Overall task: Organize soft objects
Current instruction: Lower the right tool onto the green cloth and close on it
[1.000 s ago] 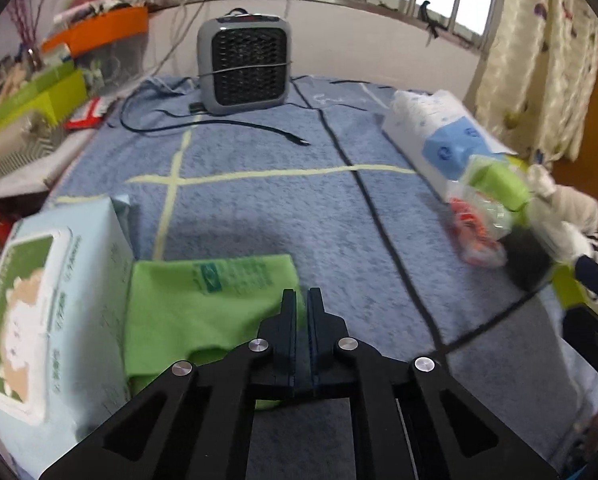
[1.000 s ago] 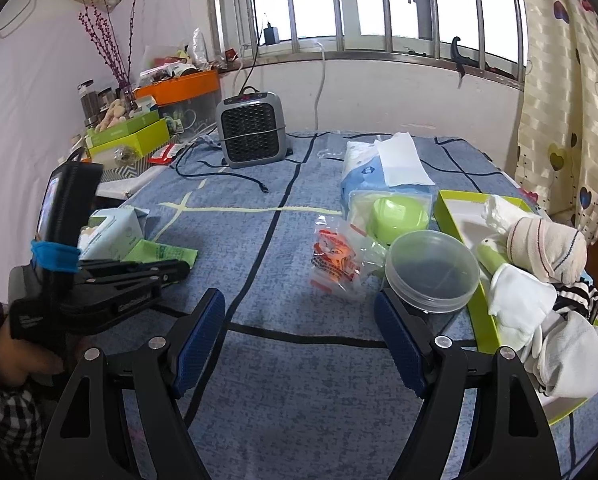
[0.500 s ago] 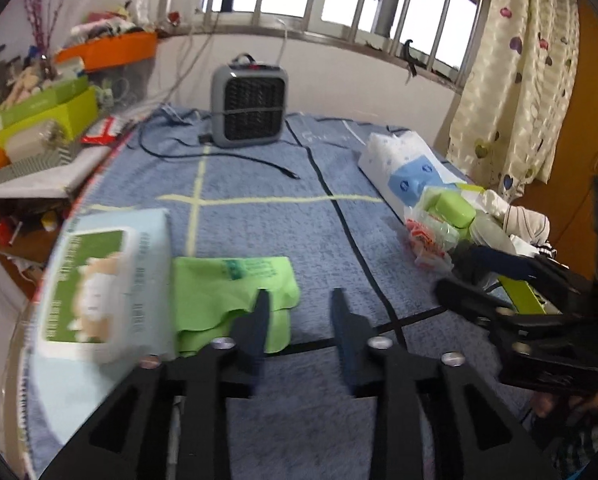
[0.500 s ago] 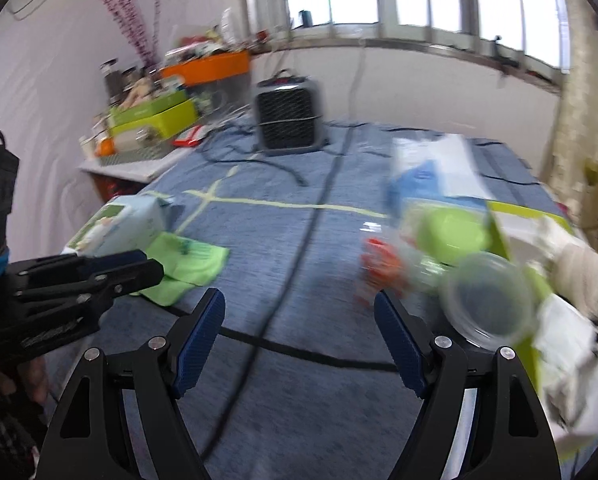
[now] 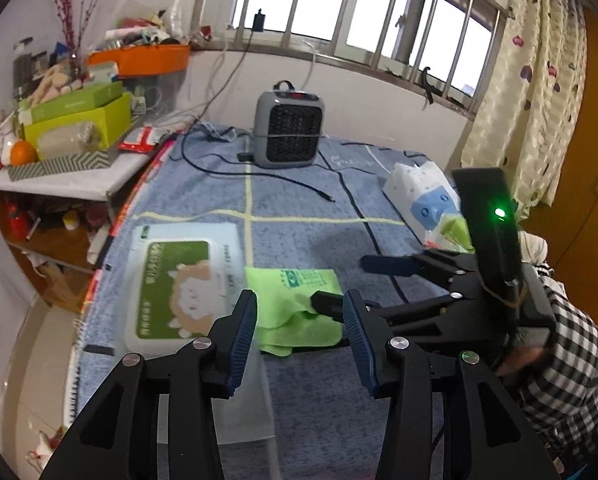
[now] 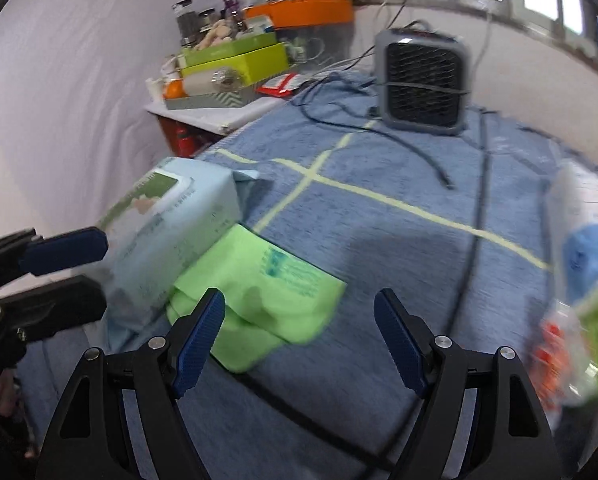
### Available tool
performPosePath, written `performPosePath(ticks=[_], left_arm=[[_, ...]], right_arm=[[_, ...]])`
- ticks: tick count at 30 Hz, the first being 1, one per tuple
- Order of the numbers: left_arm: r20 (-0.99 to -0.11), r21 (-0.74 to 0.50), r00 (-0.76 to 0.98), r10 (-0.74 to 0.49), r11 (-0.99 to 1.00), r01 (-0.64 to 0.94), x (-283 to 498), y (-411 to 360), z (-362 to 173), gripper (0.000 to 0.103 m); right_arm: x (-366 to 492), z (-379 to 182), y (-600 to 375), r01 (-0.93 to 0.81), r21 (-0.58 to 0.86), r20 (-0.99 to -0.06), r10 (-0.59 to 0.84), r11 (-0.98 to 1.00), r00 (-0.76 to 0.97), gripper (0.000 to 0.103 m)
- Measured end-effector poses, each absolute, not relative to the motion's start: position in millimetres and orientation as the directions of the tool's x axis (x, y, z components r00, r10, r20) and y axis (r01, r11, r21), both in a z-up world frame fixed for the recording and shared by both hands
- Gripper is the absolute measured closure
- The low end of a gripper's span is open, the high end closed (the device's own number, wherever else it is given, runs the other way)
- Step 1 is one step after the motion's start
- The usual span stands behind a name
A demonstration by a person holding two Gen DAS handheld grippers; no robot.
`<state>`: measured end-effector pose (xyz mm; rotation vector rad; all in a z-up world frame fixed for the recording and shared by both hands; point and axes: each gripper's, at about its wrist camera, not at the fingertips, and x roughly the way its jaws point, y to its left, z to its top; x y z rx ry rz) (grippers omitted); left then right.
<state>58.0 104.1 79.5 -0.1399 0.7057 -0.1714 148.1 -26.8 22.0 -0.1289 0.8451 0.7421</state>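
A folded green cloth (image 5: 295, 308) lies on the blue blanket (image 5: 299, 236), against a pale blue wet-wipe pack (image 5: 179, 280) on its left. My left gripper (image 5: 299, 336) is open and empty, raised just behind the cloth. My right gripper (image 6: 299, 336) is open and empty, hovering over the cloth's near right edge (image 6: 259, 292). In the left wrist view the right gripper (image 5: 343, 284) reaches in from the right, one finger over the cloth. The left gripper (image 6: 63, 276) shows at the left edge of the right wrist view.
A grey fan heater (image 5: 289, 136) with a black cable (image 5: 283, 178) stands at the back. A white and blue tissue pack (image 5: 423, 196) and bagged items (image 6: 571, 336) lie at the right. A cluttered side shelf (image 5: 71, 136) stands left of the bed.
My left gripper opened, letting go of the green cloth, and pulled back and up. My right gripper swung left from the containers to hover over the cloth.
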Motion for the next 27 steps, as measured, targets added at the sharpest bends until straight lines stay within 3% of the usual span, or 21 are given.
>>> performPosePath(ticks=[5,15,22,25,27], left_arm=[[-0.619,-0.202,0.759,-0.202,0.975,0.094,60,116,82,0.060],[-0.616,-0.224,0.757,-0.218,0.970,0.097,66,122,80,0.060],[-0.617,-0.230,0.754,-0.226,0.968,0.101,70,123,80,0.060],[-0.617,-0.231,0.753,-0.228,0.967,0.103,68,122,80,0.060],[-0.618,-0.230,0.753,-0.228,0.968,0.104,69,122,80,0.060]], right_arm=[[162,11,-6,-0.678,0.208,-0.737,0.569,0.705,0.365,0.025],[153,7,11,-0.756,0.163,-0.750,0.577,0.634,0.323,0.015],[138,1,27,-0.788,-0.018,-0.786,0.479,0.615,0.392,0.014],[144,3,23,-0.769,-0.010,-0.781,0.475,0.640,0.405,0.023],[147,5,19,-0.746,0.002,-0.773,0.475,0.665,0.421,0.041]])
